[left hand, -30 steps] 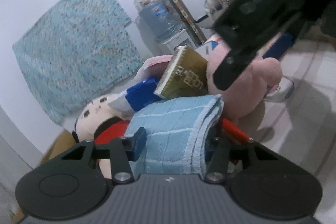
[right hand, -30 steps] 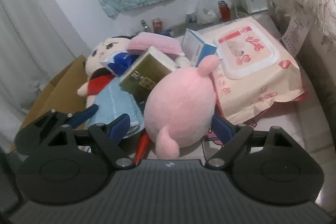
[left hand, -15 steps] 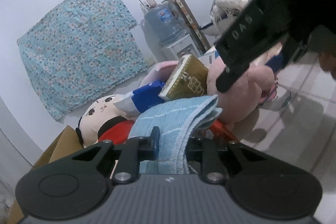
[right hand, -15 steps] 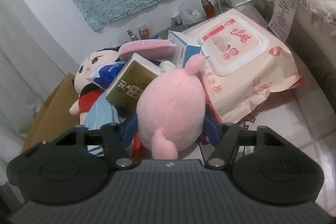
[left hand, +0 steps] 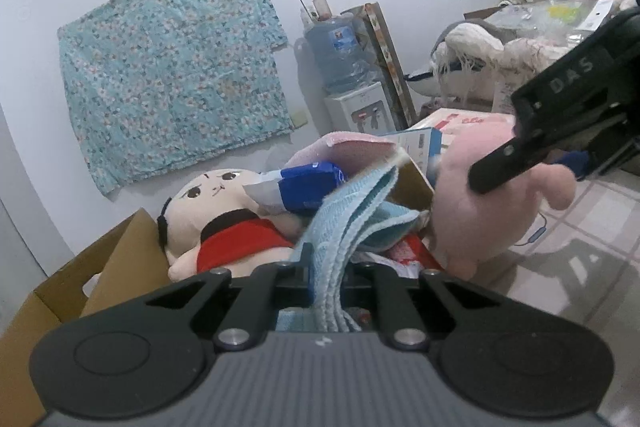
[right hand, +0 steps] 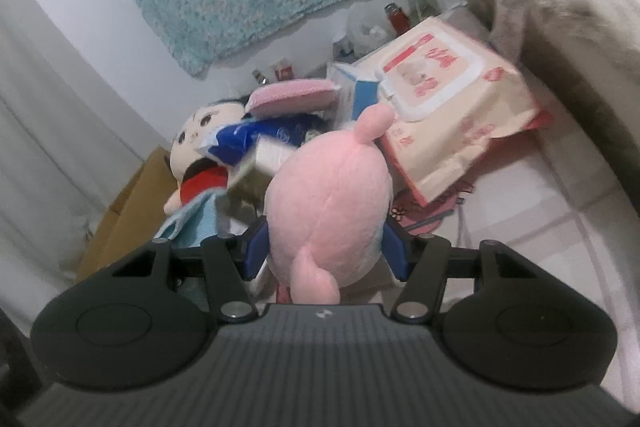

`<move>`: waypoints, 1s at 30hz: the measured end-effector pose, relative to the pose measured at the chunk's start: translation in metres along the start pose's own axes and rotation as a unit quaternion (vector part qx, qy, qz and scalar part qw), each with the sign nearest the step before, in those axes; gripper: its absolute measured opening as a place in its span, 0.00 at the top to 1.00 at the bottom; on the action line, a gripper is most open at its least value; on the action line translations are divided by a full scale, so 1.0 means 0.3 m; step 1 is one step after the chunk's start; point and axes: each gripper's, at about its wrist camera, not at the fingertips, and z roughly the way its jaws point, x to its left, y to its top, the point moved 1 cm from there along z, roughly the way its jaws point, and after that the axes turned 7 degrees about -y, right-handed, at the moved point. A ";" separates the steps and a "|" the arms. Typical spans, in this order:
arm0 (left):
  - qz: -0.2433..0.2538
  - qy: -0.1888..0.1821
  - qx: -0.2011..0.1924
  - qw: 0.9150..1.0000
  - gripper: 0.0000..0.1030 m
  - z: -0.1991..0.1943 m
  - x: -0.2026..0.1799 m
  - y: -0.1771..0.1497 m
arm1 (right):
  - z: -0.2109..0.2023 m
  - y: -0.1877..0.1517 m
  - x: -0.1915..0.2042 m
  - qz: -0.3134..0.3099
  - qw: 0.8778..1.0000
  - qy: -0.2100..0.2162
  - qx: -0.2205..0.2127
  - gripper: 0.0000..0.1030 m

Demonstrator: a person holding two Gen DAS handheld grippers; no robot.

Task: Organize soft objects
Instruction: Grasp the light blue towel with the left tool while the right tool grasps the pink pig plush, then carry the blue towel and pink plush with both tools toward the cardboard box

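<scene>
One pink plush [right hand: 328, 203], one light-blue towel [left hand: 344, 223] and one doll in red [left hand: 224, 223] lie heaped on the tiled floor [left hand: 580, 267] beside one cardboard box [left hand: 68, 291]. The left tool [left hand: 328, 267] has just closed and pinches the towel's folded edge. The right tool [right hand: 326, 251] has been closing, its blue pads pressing the plush's sides. One wet-wipes pack [right hand: 436, 111] lies behind; one floral cloth [left hand: 172, 79] hangs on the white wall.

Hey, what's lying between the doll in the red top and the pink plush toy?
In the left wrist view, a light blue towel, pinched in the left gripper, lies between the doll and the pink plush toy, with a blue packet behind it.
</scene>
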 end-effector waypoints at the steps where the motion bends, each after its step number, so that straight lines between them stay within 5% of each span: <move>1: 0.004 -0.002 -0.004 1.000 0.91 -0.016 -0.006 0.001 | -0.015 -0.001 -0.010 0.005 1.000 0.007 0.003 0.45; 15: -0.015 -0.025 -0.043 0.999 0.92 -0.103 -0.009 0.061 | -0.124 0.024 -0.091 0.045 0.998 0.049 -0.023 0.44; 30: -0.050 -0.046 -0.022 0.997 0.92 -0.109 0.053 0.136 | -0.154 0.041 -0.106 0.049 0.995 0.089 -0.019 0.44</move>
